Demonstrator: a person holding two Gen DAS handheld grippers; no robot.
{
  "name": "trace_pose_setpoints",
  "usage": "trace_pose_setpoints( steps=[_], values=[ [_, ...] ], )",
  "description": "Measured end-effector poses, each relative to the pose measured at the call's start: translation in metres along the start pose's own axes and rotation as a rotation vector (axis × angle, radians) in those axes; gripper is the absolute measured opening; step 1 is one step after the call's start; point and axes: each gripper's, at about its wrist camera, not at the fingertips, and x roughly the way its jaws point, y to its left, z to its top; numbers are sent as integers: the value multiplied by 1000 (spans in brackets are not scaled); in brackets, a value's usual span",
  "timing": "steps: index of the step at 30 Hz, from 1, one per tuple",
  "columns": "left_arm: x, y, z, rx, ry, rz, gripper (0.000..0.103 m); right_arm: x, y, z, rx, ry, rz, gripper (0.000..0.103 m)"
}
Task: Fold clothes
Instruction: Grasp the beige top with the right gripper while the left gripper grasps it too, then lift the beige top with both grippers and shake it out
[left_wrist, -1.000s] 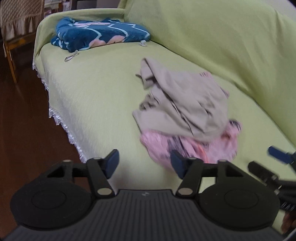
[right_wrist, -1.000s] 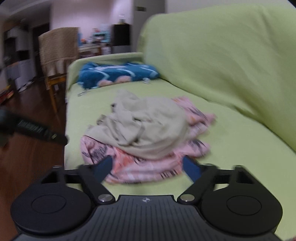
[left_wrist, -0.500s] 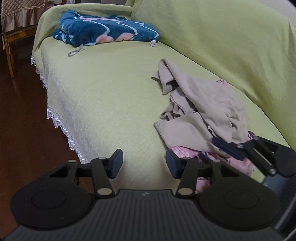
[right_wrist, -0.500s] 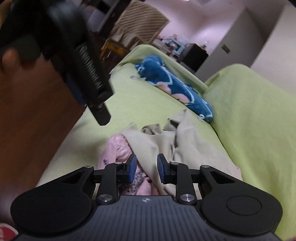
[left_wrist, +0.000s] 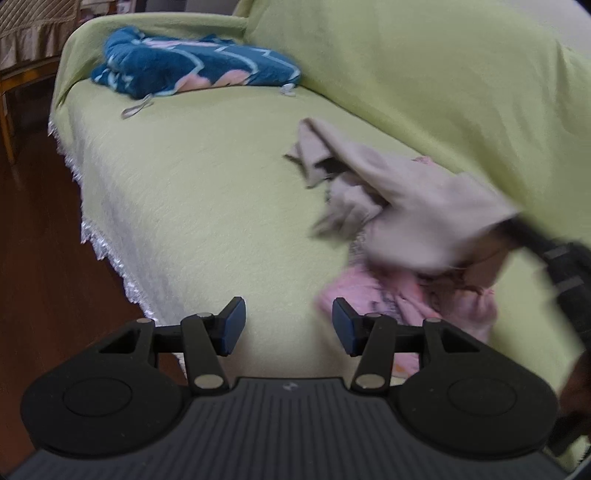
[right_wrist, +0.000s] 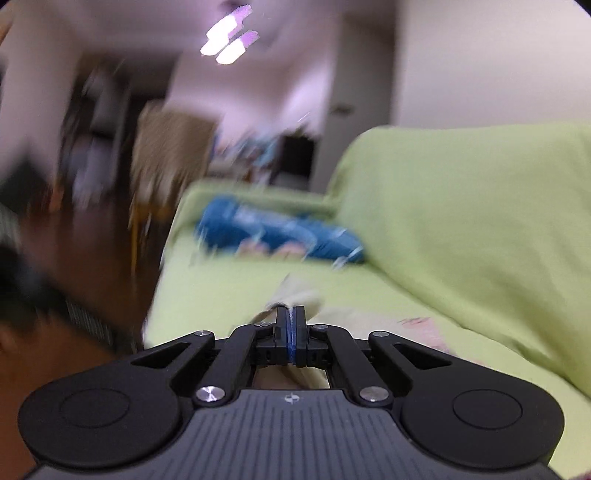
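Observation:
A beige garment (left_wrist: 413, 206) lies crumpled on a green-covered sofa (left_wrist: 192, 192), on top of a pink patterned garment (left_wrist: 424, 295). My left gripper (left_wrist: 288, 326) is open and empty, hovering over the sofa's front edge just left of the pink garment. My right gripper (right_wrist: 291, 325) is shut on the beige garment (right_wrist: 295, 291) and lifts its edge; in the left wrist view it shows at the right (left_wrist: 517, 229), blurred, with the beige cloth drawn up toward it.
A folded blue patterned blanket (left_wrist: 192, 74) lies at the sofa's far end. A small grey strap (left_wrist: 136, 107) lies near it. Dark wooden floor (left_wrist: 37, 258) lies to the left, with a chair (right_wrist: 166, 155) beyond the sofa arm.
My right gripper has closed on the beige garment and pulled it upward. My left gripper has opened wider and stayed near the sofa's front edge.

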Motion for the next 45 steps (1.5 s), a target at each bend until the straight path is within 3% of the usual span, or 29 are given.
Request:
trace_pose_setpoints(
  steps=[3, 9, 14, 21, 26, 29, 31, 32, 33, 35, 36, 37, 39, 40, 43, 45],
  values=[
    [-9, -19, 0, 52, -16, -30, 47, -57, -24, 21, 94, -105, -61, 0],
    [-24, -62, -9, 133, -15, -116, 47, -143, -58, 32, 177, -115, -187, 0],
    [-37, -103, -40, 252, 10, -172, 47, -208, -68, 33, 264, -127, -275, 0],
    [-42, -145, -91, 340, 92, -238, 50, -286, -77, 50, 249, -184, -446, 0],
    [-59, -180, -123, 410, 128, -319, 50, -326, -84, 69, 189, -227, -648, 0],
    [-71, -208, -141, 495, 139, -371, 53, -333, -96, 62, 114, -165, -819, 0],
    [-78, -227, -156, 562, 157, -394, 53, -325, -126, 44, 116, -43, -909, 0],
    [-83, -237, -165, 596, 163, -404, 53, -320, -148, 31, 164, 47, -947, 5],
    [-88, -246, -173, 630, 169, -415, 53, -316, -172, 14, 246, 132, -980, 19],
    [-97, -264, -192, 723, 172, -435, 53, -310, -213, -25, 452, 303, -1018, 35],
    [-101, -273, -203, 782, 166, -435, 54, -311, -221, -41, 533, 349, -1025, 36],
    [-103, -281, -216, 850, 158, -421, 54, -314, -222, -54, 587, 367, -1016, 40],
    [-106, -297, -240, 986, 141, -387, 55, -322, -207, -75, 631, 343, -988, 65],
    [-104, -303, -252, 1055, 134, -351, 55, -329, -199, -85, 639, 338, -974, 72],
    [-94, -312, -278, 1209, 111, -251, 55, -375, -194, -116, 708, 333, -926, 75],
    [-85, -314, -288, 1257, 104, -199, 44, -390, -190, -133, 770, 317, -888, 75]
  ],
)
